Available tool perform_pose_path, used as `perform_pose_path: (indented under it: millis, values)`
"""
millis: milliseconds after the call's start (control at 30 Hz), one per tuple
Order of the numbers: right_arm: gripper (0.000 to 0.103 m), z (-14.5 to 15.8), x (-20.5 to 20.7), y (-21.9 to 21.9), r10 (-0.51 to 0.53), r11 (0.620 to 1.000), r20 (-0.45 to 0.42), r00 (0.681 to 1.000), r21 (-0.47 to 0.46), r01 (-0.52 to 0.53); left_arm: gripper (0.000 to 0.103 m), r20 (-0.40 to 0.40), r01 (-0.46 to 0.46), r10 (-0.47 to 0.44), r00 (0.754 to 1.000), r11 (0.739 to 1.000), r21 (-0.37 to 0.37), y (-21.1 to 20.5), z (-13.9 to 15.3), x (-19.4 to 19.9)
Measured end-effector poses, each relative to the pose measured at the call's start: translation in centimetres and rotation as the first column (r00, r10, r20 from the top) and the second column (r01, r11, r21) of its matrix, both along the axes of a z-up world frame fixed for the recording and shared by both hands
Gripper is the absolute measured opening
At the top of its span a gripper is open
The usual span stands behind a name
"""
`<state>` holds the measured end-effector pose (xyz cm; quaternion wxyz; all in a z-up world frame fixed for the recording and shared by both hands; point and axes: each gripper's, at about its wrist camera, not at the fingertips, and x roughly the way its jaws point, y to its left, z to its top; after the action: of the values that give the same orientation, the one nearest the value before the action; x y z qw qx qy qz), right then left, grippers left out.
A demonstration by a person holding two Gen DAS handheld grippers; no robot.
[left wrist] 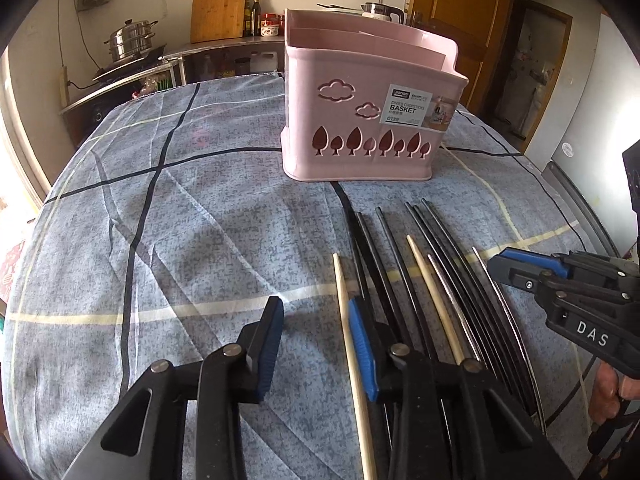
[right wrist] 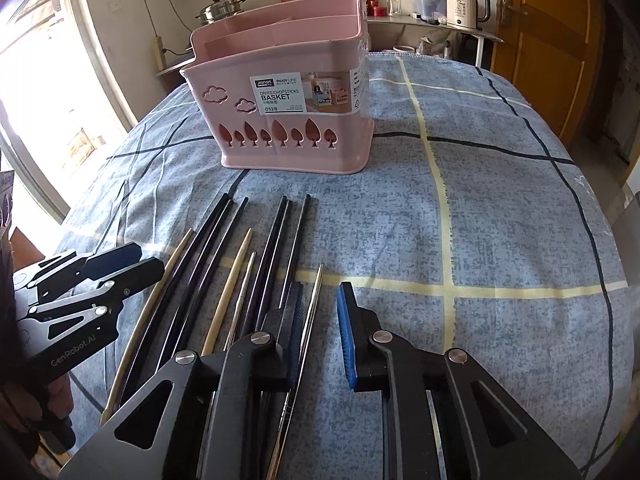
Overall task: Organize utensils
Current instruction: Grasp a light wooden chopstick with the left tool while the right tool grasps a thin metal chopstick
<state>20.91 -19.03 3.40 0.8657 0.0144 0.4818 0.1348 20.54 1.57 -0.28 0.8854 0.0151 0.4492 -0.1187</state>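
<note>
Kitchen shelves with a steel steamer pot (left wrist: 130, 42) and a wooden cutting board (left wrist: 218, 8) stand behind a table covered with a blue checked cloth (left wrist: 160, 208), and at the far right of the room an electric kettle (right wrist: 466, 4) sits on a counter next to a wooden door (right wrist: 548, 40). On the cloth, near its far edge, a pink chopsticks basket (left wrist: 360, 120) stands upright, with cloud and tree cut-outs and a white label on its front wall. Going from left to right in front of the basket, the left gripper (left wrist: 320, 340) hovers low over the cloth with its two fingers spread apart and nothing between them; a pale wooden chopstick (left wrist: 352, 344) lies just beside the inner face of its blue-padded finger, but whether it touches cannot be told. Next come the black chopsticks (left wrist: 380, 248), lying side by side and pointing to the basket, then a second wooden chopstick (left wrist: 434, 292) and thin metal chopsticks (left wrist: 452, 300) among more black ones. At the right end of the row the right gripper (right wrist: 320, 328) is also spread wide and holds nothing, and one metal chopstick (right wrist: 310, 312) lies under the gap, close to its left finger
</note>
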Motion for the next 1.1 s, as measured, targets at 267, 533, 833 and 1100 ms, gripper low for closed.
perform_pose_path:
  millis: [267, 533, 833, 1100]
  values:
    - [0.011, -0.8, 0.9, 0.6, 0.015, 1.000, -0.043, 0.999, 0.004, -0.015, 0.025, -0.021, 0.026, -0.025, 0.999, 0.999, 0.028, -0.9, -0.4, 1.1]
    - [0.006, -0.9, 1.9, 0.6, 0.006, 1.000, -0.073, 0.997, -0.003, -0.006, 0.019, -0.053, 0.025, -0.022, 0.998, 0.998, 0.054, -1.1, -0.3, 2.4]
    - [0.006, -0.9, 3.2, 0.5, 0.002, 1.000, -0.135, 0.991, 0.013, 0.000, 0.017, -0.120, 0.021, -0.017, 0.993, 0.999, 0.033, -1.1, -0.1, 4.3]
    - [0.004, -0.9, 3.8, 0.6, 0.002, 1.000, -0.161, 0.987, 0.021, 0.001, 0.007, -0.134, 0.043, -0.029, 0.990, 0.994, 0.100, -2.1, -0.1, 5.1]
